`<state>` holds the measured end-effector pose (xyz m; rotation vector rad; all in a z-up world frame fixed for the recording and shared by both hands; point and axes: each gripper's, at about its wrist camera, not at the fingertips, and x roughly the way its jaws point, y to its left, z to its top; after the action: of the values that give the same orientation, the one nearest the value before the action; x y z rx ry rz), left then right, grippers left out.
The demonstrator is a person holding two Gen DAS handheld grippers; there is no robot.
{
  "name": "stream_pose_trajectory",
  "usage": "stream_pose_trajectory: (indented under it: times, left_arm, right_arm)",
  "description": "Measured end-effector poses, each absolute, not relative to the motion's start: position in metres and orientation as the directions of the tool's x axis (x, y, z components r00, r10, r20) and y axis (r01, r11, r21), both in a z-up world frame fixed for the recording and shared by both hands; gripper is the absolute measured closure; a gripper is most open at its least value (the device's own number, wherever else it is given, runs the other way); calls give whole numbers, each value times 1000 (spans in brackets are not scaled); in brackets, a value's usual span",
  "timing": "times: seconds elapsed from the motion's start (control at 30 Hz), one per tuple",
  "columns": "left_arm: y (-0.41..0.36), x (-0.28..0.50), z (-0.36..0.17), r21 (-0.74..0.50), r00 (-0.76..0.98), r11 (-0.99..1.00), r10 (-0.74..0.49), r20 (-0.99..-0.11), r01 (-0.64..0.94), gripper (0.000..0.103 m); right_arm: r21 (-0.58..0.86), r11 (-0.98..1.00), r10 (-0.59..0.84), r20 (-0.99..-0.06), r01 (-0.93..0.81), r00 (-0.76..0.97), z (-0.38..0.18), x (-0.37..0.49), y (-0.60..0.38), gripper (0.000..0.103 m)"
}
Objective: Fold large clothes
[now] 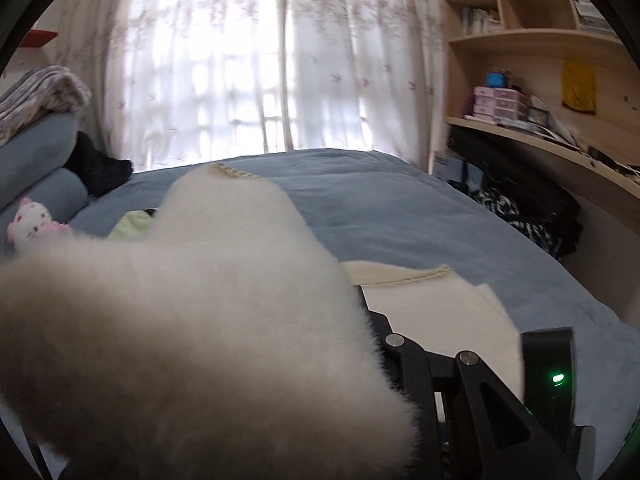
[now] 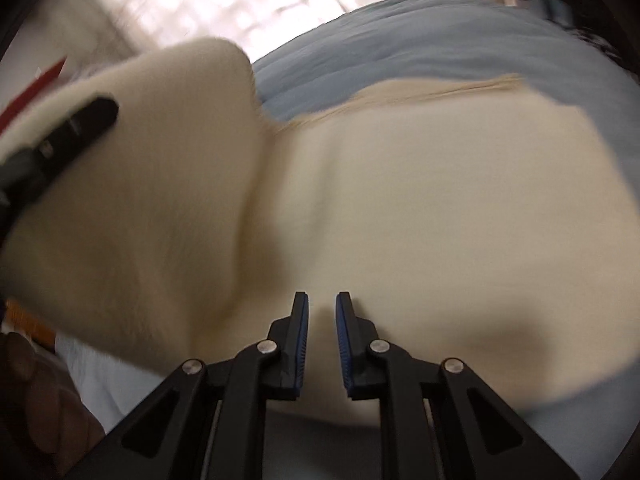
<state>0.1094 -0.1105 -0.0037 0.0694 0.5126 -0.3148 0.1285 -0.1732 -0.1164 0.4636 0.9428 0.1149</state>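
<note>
Over the blue bed (image 1: 400,200), your left tool (image 1: 384,344) is clamped on a lifted flap of the cream garment (image 2: 440,200); your right tool (image 2: 322,308), slightly apart, holds nothing; the unpinned body could drag and crease.

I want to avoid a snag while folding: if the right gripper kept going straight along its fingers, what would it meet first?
Most likely the cream garment spread on the blue bed cover. The right gripper points down at it with nothing between, though blur hides the gap.
</note>
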Motion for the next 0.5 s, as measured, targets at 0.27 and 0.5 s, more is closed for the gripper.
stream_pose_trajectory:
  times: [0.27,0.5]
  left_arm:
    - [-218,96,-19,23,755,889,-375,-537,457,80]
    - [-312,72,-83,229,699,780,-338,-630,583,72]
  right_arm:
    - [376,857,34,-725,354,688,-94,65,-284,89]
    - [324,811,-85,-759,487,646,-102,40,-328,89]
